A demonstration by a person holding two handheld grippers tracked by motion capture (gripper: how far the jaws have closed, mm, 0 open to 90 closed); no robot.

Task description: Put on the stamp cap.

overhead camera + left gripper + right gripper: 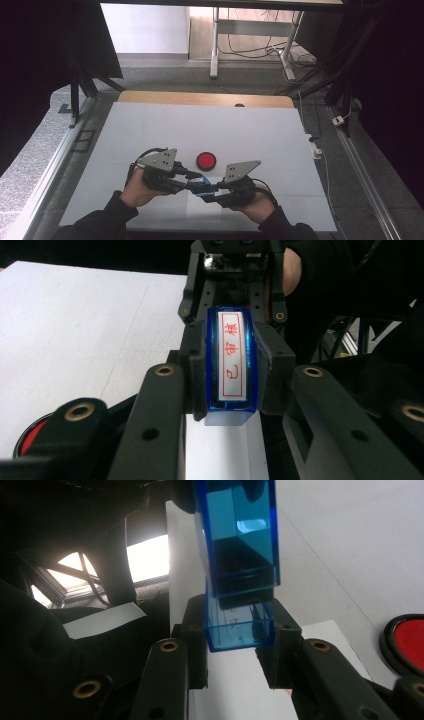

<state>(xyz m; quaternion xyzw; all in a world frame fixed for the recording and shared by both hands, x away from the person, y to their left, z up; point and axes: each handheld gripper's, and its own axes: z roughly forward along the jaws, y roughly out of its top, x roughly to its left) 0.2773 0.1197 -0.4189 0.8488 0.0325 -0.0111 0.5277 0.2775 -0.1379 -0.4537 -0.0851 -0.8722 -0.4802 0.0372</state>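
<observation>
A blue see-through stamp point(201, 186) hangs just above the table between my two grippers, which meet tip to tip. My left gripper point(234, 375) is shut on the stamp's body point(232, 347), whose white label with red characters faces its camera. My right gripper point(239, 630) is shut on the stamp's clear blue end piece point(239, 627), which still overlaps the darker body point(240, 530) rising from it. In the high view the left gripper point(196, 182) comes in from the left and the right gripper point(206, 193) from the right.
A round red ink pad in a black rim point(205, 160) lies just beyond the grippers; it also appears as the pad point(407, 642) and the pad point(30, 437). A white sheet point(235, 695) lies under the stamp on the white table cover point(210, 125). Bare wooden edge point(200, 98) runs along the far side.
</observation>
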